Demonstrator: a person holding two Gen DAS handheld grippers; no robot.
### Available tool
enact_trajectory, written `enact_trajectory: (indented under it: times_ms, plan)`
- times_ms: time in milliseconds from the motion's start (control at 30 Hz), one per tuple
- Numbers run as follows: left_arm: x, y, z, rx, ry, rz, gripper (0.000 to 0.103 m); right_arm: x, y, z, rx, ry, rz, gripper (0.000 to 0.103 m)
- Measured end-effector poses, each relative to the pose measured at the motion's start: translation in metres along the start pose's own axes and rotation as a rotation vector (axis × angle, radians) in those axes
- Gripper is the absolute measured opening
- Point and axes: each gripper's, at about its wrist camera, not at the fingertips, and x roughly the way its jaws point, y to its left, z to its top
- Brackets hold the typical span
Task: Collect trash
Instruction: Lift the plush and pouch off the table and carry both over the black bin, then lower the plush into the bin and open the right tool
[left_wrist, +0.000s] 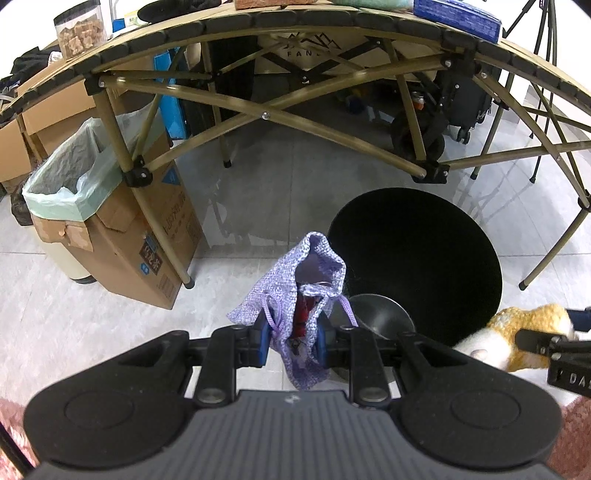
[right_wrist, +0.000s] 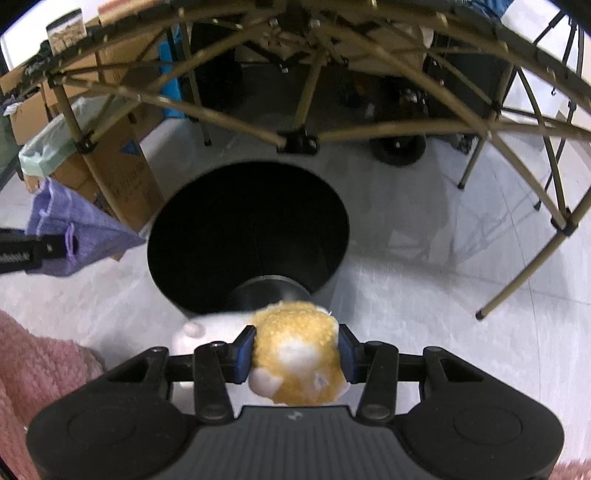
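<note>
My left gripper (left_wrist: 293, 341) is shut on a purple drawstring pouch (left_wrist: 295, 295) with something red inside, held just left of a black round bin (left_wrist: 417, 266) on the floor. My right gripper (right_wrist: 295, 350) is shut on a yellow and white plush toy (right_wrist: 295, 354), held over the near rim of the same black bin (right_wrist: 247, 236). The plush (left_wrist: 517, 336) and the right gripper show at the right edge of the left wrist view. The pouch (right_wrist: 77, 229) shows at the left of the right wrist view.
A folding table frame (left_wrist: 266, 114) with tan legs spans the floor behind the bin. A cardboard box (left_wrist: 147, 236) and a green-lined bin (left_wrist: 70, 177) stand at the left. A wheeled cart (left_wrist: 436, 122) and tripod legs (left_wrist: 543, 122) are at the back right. Pink fabric (right_wrist: 40, 369) lies low left.
</note>
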Motion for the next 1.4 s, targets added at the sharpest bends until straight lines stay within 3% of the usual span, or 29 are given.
enact_trajectory:
  times_ms: [500, 800, 1400]
  plan:
    - [0.004, 0.004, 0.004, -0.013, 0.002, -0.01, 0.024, 0.006, -0.01, 0.031, 0.036, -0.081, 0.053, 0.038]
    - [0.001, 0.005, 0.005, -0.025, -0.016, -0.016, 0.024, -0.025, 0.002, 0.039, -0.005, -0.179, 0.089, 0.036]
    - [0.003, 0.009, 0.011, -0.046, -0.025, 0.0, 0.024, 0.016, 0.005, 0.077, 0.006, -0.243, 0.089, 0.039]
